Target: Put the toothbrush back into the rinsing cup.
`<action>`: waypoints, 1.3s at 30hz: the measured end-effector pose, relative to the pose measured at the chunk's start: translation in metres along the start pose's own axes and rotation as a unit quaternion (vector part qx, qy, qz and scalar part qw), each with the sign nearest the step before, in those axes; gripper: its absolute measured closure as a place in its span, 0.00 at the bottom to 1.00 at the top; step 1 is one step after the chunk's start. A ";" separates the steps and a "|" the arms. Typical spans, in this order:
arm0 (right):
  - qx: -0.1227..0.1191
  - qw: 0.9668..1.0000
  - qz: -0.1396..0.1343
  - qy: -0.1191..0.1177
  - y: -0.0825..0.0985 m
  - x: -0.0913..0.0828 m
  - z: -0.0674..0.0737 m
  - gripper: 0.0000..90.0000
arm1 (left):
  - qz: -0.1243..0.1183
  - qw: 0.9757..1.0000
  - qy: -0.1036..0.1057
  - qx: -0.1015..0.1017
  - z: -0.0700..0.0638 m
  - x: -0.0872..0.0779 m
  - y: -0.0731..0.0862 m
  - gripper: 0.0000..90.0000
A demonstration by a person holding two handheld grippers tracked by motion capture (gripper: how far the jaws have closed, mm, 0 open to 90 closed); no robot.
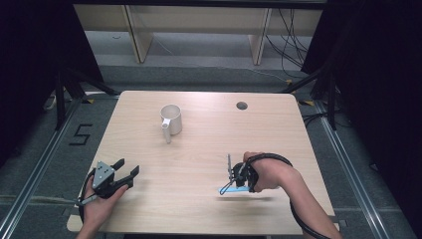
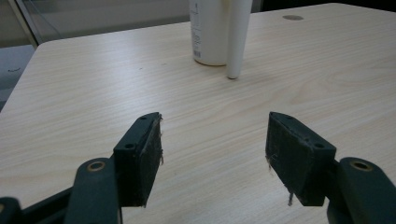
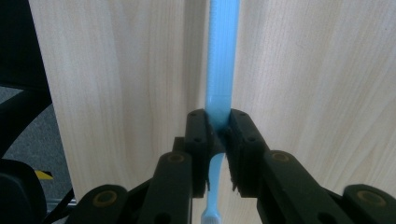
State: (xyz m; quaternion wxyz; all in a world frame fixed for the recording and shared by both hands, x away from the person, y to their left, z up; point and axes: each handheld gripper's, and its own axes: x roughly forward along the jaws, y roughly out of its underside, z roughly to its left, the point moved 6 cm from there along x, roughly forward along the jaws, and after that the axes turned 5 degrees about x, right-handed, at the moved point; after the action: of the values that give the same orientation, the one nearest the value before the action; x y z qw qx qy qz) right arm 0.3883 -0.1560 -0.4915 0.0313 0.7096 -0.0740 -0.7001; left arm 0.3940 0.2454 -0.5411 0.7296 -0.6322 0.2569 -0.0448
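A person's right gripper (image 3: 218, 135) clamps a light-blue toothbrush (image 3: 223, 56) at the near right of a pale wooden table (image 1: 199, 164), its two black jaws pressed tight on the handle. In the right gripper view the blue handle runs straight out past the jaws over the wood grain, while the white bristled head pokes out behind them, toward the camera. From the high view the right hand (image 1: 266, 172) holds the tool just above the tabletop, the toothbrush (image 1: 234, 189) showing as a blue sliver below the gripper (image 1: 234, 177).

At the near left corner, the left gripper (image 1: 128, 169) rests in the person's left hand (image 1: 99, 201), its jaws spread wide with nothing between them. The left gripper view looks between those parted jaws across bare wood.

A white mug (image 1: 171, 118) stands well apart from both grippers, toward the far middle of the table, with a white tube-like piece (image 1: 166, 132) leaning against its near side. A small round hole (image 1: 242, 105) marks the table's far right.
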 end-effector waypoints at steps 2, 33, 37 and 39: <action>-0.002 1.000 -0.004 0.002 0.000 -0.001 -0.001 0.88 | -0.009 1.000 0.007 0.000 -0.004 0.001 -0.003 0.39; -0.004 1.000 -0.018 0.014 -0.004 -0.012 -0.005 0.88 | -0.034 0.996 0.083 0.013 -0.049 0.005 -0.043 0.38; -0.004 1.000 -0.019 0.015 -0.004 -0.012 -0.005 0.88 | -0.038 0.995 0.090 0.019 -0.055 0.006 -0.049 0.38; -0.003 1.000 -0.020 0.016 -0.005 -0.013 -0.005 0.88 | -0.040 0.994 0.095 0.023 -0.058 0.006 -0.051 0.38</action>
State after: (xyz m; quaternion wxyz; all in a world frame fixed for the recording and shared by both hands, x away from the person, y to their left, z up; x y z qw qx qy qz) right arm 0.3936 -0.1499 -0.4796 0.0202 0.7216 -0.0570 -0.6896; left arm 0.3872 0.1805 -0.4986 0.7141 -0.6176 0.2986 -0.1397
